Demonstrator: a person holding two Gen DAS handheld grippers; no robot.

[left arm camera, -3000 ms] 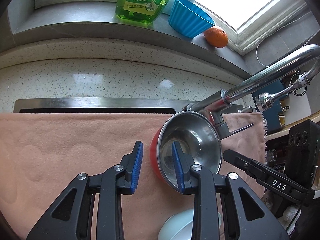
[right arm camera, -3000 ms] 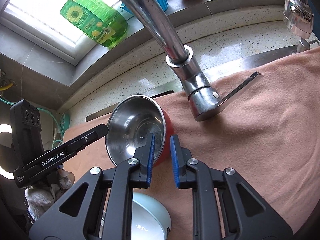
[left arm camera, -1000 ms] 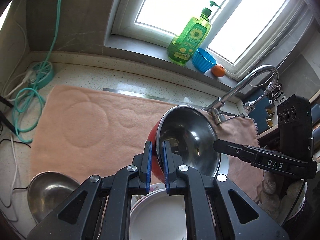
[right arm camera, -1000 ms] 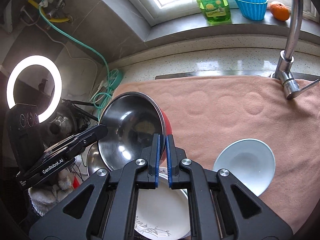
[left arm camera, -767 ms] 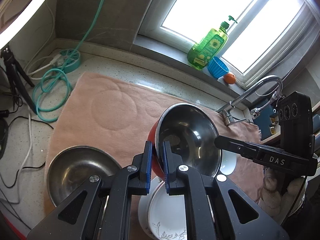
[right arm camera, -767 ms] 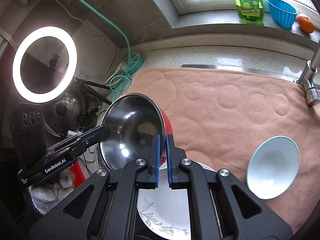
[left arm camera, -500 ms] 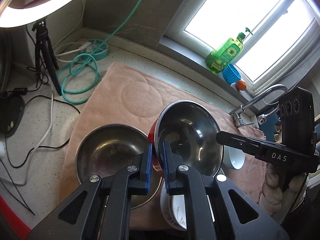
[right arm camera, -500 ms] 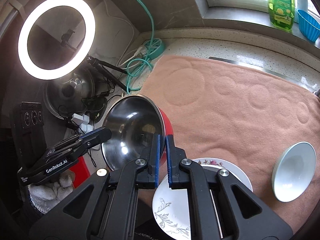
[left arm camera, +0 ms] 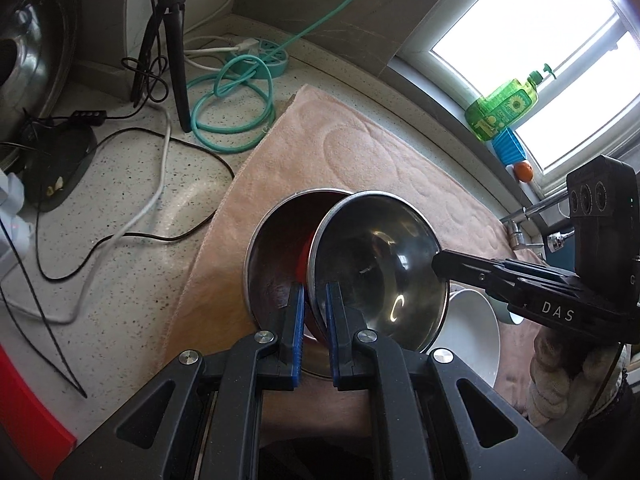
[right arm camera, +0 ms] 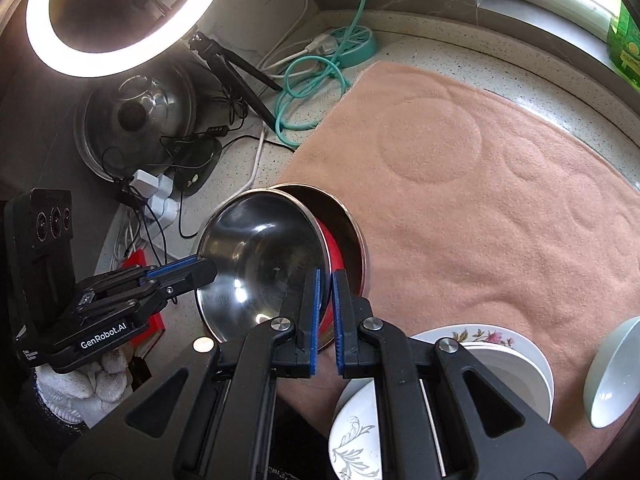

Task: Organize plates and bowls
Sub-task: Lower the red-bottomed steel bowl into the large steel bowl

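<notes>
A steel bowl with a red outside (left arm camera: 376, 264) (right arm camera: 256, 256) hangs tilted over a larger steel bowl (left arm camera: 272, 248) (right arm camera: 354, 228) that sits on the pink towel (left arm camera: 360, 148) (right arm camera: 460, 200). My left gripper (left arm camera: 314, 292) is shut on the red bowl's near rim. The right gripper (right arm camera: 326, 276) is shut on the opposite rim, and its tip shows in the left wrist view (left arm camera: 440, 260). In the right wrist view the left gripper (right arm camera: 204, 270) pinches the rim's far side. Whether the two bowls touch, I cannot tell.
Stacked white plates (right arm camera: 500, 356), a floral plate (right arm camera: 356, 432) and a pale bowl (right arm camera: 612, 380) lie right of the steel bowls. Cables (left arm camera: 232, 92), a tripod (left arm camera: 176, 48), a ring light (right arm camera: 120, 12) and a pot lid (right arm camera: 136, 112) crowd the left counter. A soap bottle (left arm camera: 504, 108) stands on the sill.
Both grippers have carried the red bowl leftward from the tap across the towel and down. It now hangs over the larger steel bowl, which was earlier off to the left.
</notes>
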